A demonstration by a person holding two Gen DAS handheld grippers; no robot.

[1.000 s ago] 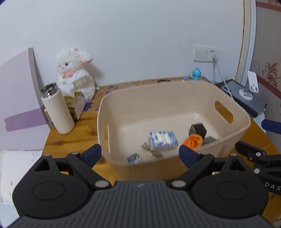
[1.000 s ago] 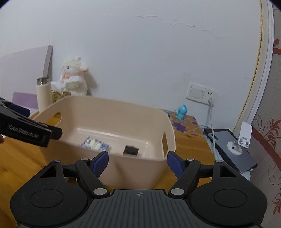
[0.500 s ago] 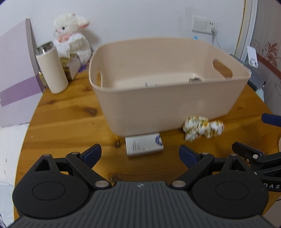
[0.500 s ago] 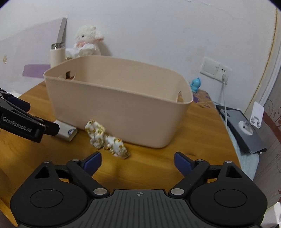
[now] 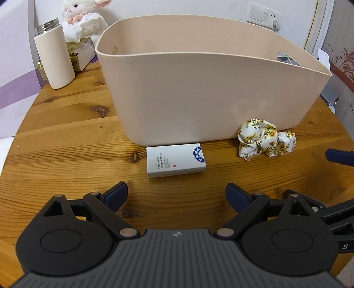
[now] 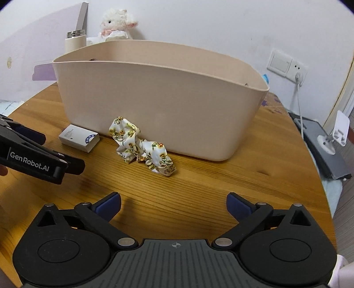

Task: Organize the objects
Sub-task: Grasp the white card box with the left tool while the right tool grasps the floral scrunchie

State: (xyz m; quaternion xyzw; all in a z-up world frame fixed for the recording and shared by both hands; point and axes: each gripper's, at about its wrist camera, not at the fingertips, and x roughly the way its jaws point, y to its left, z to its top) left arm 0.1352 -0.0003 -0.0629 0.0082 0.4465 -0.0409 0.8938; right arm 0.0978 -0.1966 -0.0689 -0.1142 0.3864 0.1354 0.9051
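A beige plastic basket [image 5: 199, 88] stands on the round wooden table [image 5: 66, 144]; it also shows in the right wrist view [image 6: 154, 99]. Its inside is hidden from both views. A small white box [image 5: 176, 160] lies just in front of it, and shows in the right wrist view [image 6: 79, 138]. A floral fabric scrunchie [image 5: 265, 139] lies to the right of the box, and shows in the right wrist view [image 6: 142, 147]. My left gripper [image 5: 176, 195] is open and empty, low over the table, just short of the box. My right gripper [image 6: 173, 205] is open and empty, short of the scrunchie.
A cream flask [image 5: 55, 55], a tissue box [image 5: 81, 53] and a white plush lamb [image 5: 86, 13] stand at the back left. A tablet with a white stand [image 6: 327, 141] lies off the table's right edge. A wall socket with a cable [image 6: 296, 68] is behind.
Both grippers have dropped from above the basket to low over the table in front of it. The basket's contents are now out of sight; the box and scrunchie have come into view.
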